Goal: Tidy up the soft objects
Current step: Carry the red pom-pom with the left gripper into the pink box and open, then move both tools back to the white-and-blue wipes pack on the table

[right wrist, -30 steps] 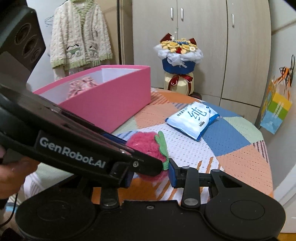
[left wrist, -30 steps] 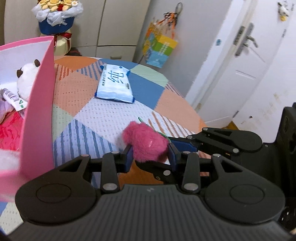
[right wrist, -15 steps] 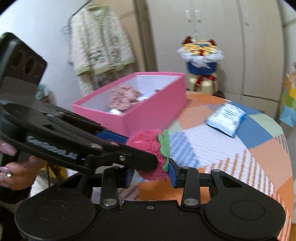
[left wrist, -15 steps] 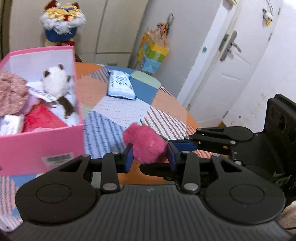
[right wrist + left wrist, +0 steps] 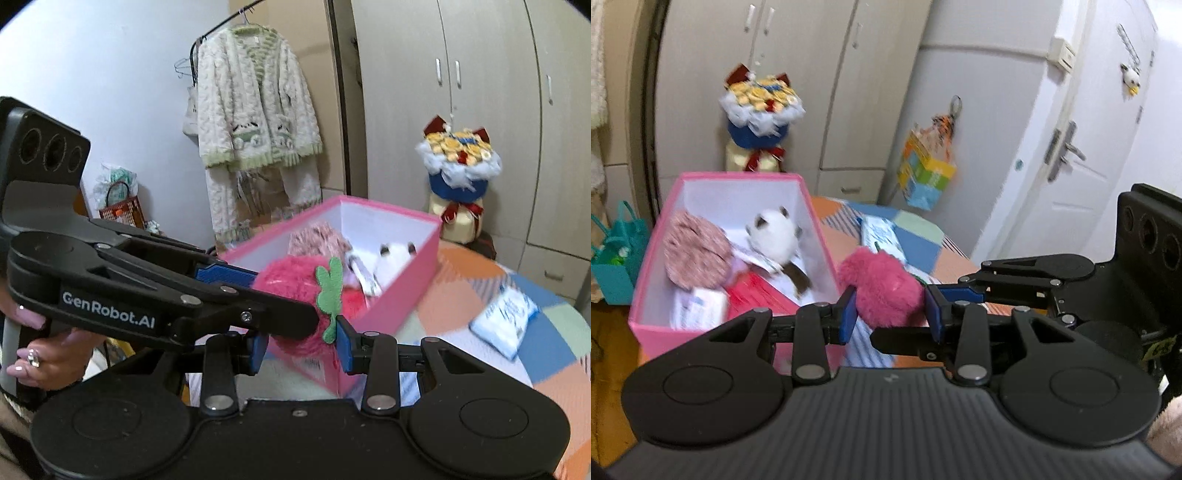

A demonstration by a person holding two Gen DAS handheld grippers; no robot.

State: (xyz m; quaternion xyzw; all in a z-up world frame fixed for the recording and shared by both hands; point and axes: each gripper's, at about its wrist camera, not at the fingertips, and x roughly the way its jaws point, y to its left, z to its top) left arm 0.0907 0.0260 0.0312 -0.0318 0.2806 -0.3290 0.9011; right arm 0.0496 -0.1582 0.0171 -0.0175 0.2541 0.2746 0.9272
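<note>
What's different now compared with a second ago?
Both grippers, left and right, have lifted the pink plush strawberry off the table, up beside the pink box, whose inside now shows. Their fingers stay clamped on it. The tissue pack and the toys in the box haven't moved.

cardigan [image 5: 255, 110] hanging on rail | bouquet [image 5: 759, 107] standing by wardrobe [image 5: 798, 74] | bag [image 5: 927, 173] hanging beside door [image 5: 1082, 147]

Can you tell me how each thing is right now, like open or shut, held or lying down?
Fluffy pink strawberry plush toy: held by both grippers, in the air.
Left gripper: shut on it.
Right gripper: shut on it.
Pink cardboard box: open, partly filled.
White wardrobe doors: shut.
White room door: shut.
</note>
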